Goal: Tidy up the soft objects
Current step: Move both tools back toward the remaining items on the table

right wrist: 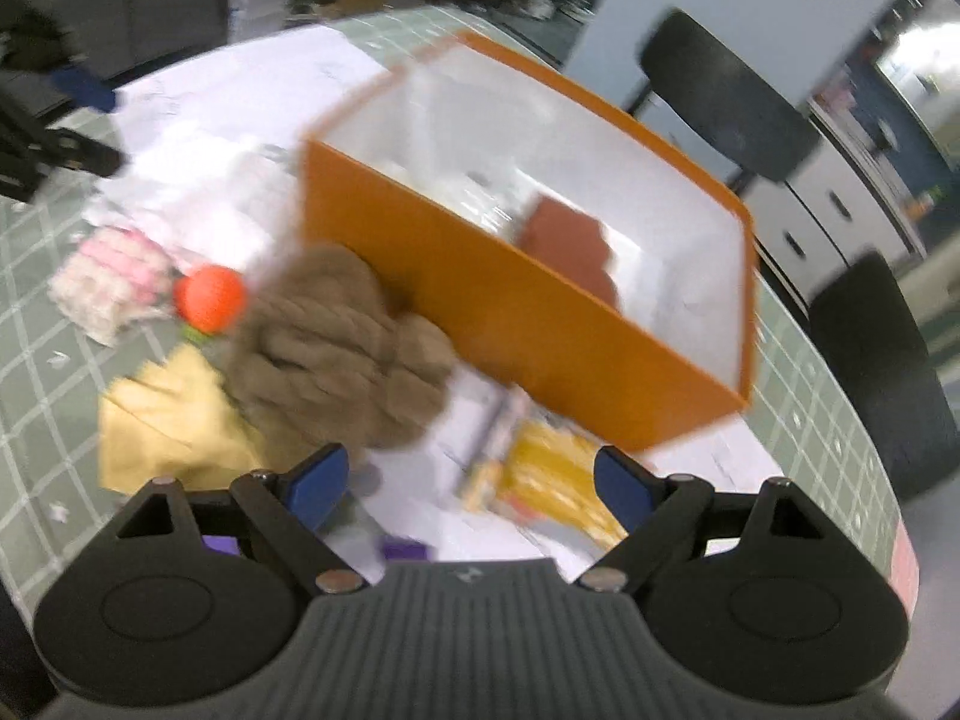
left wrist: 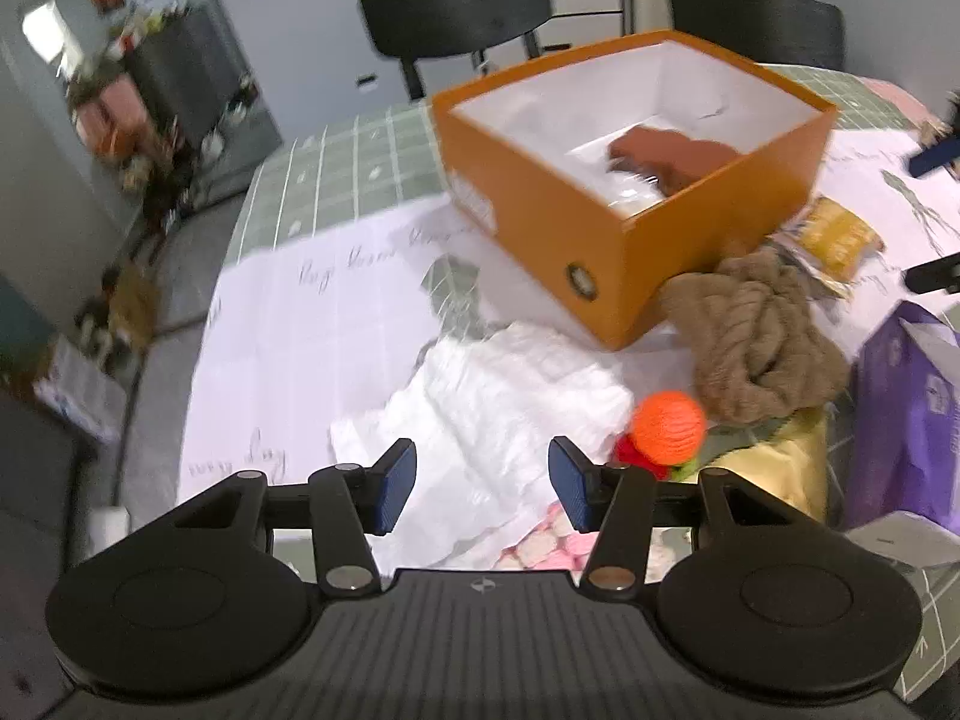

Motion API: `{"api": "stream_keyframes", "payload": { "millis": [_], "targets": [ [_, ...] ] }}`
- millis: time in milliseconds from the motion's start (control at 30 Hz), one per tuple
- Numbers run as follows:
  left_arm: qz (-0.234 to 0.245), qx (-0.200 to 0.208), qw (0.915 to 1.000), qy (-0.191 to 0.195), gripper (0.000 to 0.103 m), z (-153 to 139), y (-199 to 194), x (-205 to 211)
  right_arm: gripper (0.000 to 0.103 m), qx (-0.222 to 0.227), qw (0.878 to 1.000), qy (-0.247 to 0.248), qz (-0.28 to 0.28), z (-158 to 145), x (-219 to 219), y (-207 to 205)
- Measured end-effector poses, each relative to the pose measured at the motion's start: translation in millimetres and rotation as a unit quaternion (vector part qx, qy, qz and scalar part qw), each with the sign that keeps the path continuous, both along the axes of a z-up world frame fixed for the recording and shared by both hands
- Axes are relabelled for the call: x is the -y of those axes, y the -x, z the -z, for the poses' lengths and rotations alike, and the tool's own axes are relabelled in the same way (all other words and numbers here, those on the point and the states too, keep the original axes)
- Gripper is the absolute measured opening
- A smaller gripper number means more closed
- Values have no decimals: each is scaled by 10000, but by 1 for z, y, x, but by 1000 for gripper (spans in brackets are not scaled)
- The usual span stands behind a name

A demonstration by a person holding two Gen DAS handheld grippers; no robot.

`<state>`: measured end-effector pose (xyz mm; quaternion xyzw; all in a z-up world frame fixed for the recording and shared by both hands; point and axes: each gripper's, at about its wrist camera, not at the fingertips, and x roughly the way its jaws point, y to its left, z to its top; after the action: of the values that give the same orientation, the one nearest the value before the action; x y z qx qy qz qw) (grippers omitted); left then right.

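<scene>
An open orange cardboard box (left wrist: 708, 240) with a white lining stands on the desk (left wrist: 336, 168), which is covered by a green checked cloth and white paper; a rust-brown soft piece (left wrist: 666, 159) lies inside it. Touching the box's near corner is a bundle of chunky tan yarn (left wrist: 762, 342), with an orange knitted ball (left wrist: 669, 425) just beside it and a crumpled white cloth (left wrist: 504, 414) to the left. The left gripper (left wrist: 483, 486) hangs over the white cloth, fingers released and empty. The right gripper (right wrist: 471, 489) hovers above a yellow packet (right wrist: 558, 480), fingers spread wide, grasping nothing.
</scene>
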<state>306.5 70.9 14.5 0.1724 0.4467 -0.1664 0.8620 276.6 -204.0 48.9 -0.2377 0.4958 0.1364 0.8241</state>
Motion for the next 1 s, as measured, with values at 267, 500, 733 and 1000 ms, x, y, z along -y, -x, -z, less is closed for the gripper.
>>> {"api": "stream_keyframes", "payload": {
  "millis": [267,500,733,1000],
  "targets": [
    [-435,-387,9961,662,70,24,-25,-2,87,-105,9979,-85,634,25,57,-4],
    [-550,-408,9969,388,70,48,-41,21,87,-287,9957,-203,855,49,85,-7],
    [-703,-523,9953,422,69,64,-53,26,88,-354,9933,-416,1018,70,100,-20],
    [-853,-616,9925,617,21,67,-55,16,88,-327,9925,-654,982,85,103,-36]
  ]
}}
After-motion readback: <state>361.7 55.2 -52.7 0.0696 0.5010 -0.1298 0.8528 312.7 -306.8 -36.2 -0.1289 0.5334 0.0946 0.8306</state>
